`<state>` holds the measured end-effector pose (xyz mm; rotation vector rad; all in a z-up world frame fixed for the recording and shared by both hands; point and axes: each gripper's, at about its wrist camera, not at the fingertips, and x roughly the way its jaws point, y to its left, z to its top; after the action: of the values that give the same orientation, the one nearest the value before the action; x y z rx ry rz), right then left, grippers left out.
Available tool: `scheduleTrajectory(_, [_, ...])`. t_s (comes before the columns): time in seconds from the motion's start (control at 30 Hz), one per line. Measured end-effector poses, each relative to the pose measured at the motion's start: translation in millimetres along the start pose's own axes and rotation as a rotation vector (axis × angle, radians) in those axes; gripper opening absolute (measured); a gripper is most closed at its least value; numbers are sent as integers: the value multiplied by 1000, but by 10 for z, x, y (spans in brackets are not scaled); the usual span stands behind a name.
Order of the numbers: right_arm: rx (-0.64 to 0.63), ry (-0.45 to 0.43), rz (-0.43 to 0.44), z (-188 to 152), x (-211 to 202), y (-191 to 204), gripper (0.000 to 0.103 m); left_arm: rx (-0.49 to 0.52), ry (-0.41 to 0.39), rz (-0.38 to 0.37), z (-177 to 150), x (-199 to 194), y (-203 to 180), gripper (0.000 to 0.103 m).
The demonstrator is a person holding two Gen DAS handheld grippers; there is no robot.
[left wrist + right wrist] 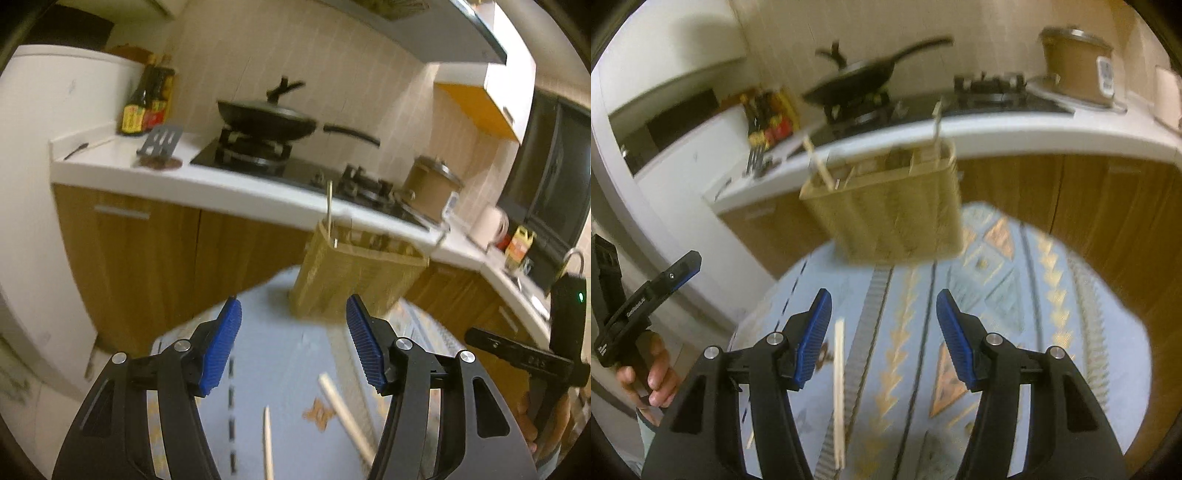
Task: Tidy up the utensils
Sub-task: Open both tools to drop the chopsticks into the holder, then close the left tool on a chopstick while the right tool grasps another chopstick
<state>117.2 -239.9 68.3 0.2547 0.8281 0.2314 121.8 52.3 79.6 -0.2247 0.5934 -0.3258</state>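
Observation:
A bamboo utensil holder [354, 277] stands at the far end of a blue patterned tablecloth [280, 354]; one chopstick [329, 205] sticks up from it. It also shows in the right wrist view [890, 214], with chopsticks [820, 166] standing in it. Two loose chopsticks [343, 413] lie on the cloth between my left gripper's fingers. My left gripper [293, 343] is open and empty. My right gripper [882, 339] is open and empty, with a loose chopstick [839, 387] on the cloth below, near its left finger. Both views are blurred.
Behind the table runs a white kitchen counter [229, 184] with a black wok [269, 118] on a gas stove, sauce bottles [147, 99], a spatula and a brown pot [432, 188]. Wooden cabinets stand below. The other gripper shows at each view's edge [532, 354] [639, 306].

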Motion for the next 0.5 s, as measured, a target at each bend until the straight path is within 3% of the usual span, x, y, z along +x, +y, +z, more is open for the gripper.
scheduleTrajectory(0.1, [5,93,3,-190,224,106,56,64,115,37,-209,107,-29,55])
scheduleTrajectory(0.2, [-1,177,21,-406,455,229,54,120,257,68,-438,304,-48,41])
scheduleTrajectory(0.23, [-10,203,27,-482,527,279,52,134,324,71,-555,403,-37,34])
scheduleTrajectory(0.3, [-39,250,23,-610,645,384,38,109,433,63,-724,558,25,27])
scheduleTrajectory(0.37, [-69,277,15,-740,728,473,37,74,479,45,-832,614,98,26])
scheduleTrajectory(0.5, [-78,312,20,-921,852,554,37,91,499,67,-925,617,126,26])
